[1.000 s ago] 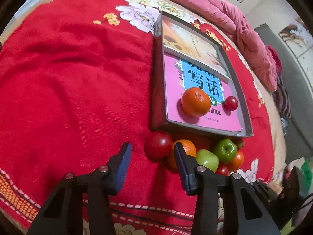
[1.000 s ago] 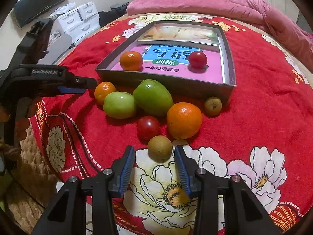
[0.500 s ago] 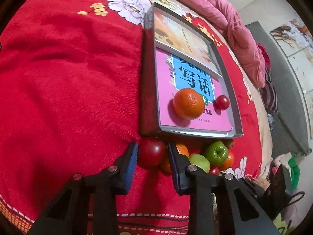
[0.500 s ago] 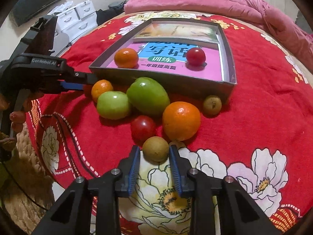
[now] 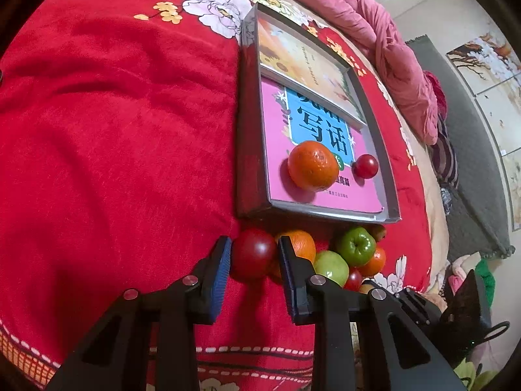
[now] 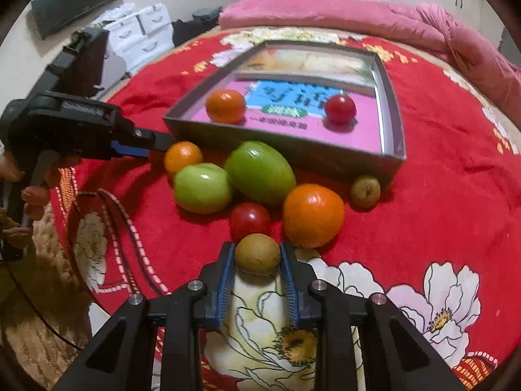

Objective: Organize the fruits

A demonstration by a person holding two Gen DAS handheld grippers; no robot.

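A bed (image 6: 456,195) covered by a red flowered blanket (image 5: 114,130) carried everything, with a rolled pink quilt (image 6: 342,13) along its far edge. On the blanket lay a shallow grey box (image 6: 392,104) lined with a pink book (image 5: 280,169) and a yellow book (image 5: 299,55); inside it an orange (image 5: 312,165) and a small red tomato (image 5: 366,166) rested on the pink cover, just apart from each other. In front of the box's near wall the loose fruit sat in a tight cluster: a large green fruit (image 6: 260,172) touching a rounder green fruit (image 6: 202,187), a big orange (image 6: 313,215) beside them, a smaller orange (image 6: 183,157) at the left end, a red tomato (image 6: 250,221) at the front of the cluster, and a small brown fruit (image 6: 365,191) against the box corner. The left hand-held gripper (image 5: 254,254) was clamped on a red fruit (image 5: 254,252) resting on the blanket at the box's near left corner, both blue pads pressed to its sides. The right hand-held gripper (image 6: 257,257) had just been closing and was clamped on a brown round fruit (image 6: 257,254) at the front of the cluster, sitting on a white flower print, its pads touching either side.
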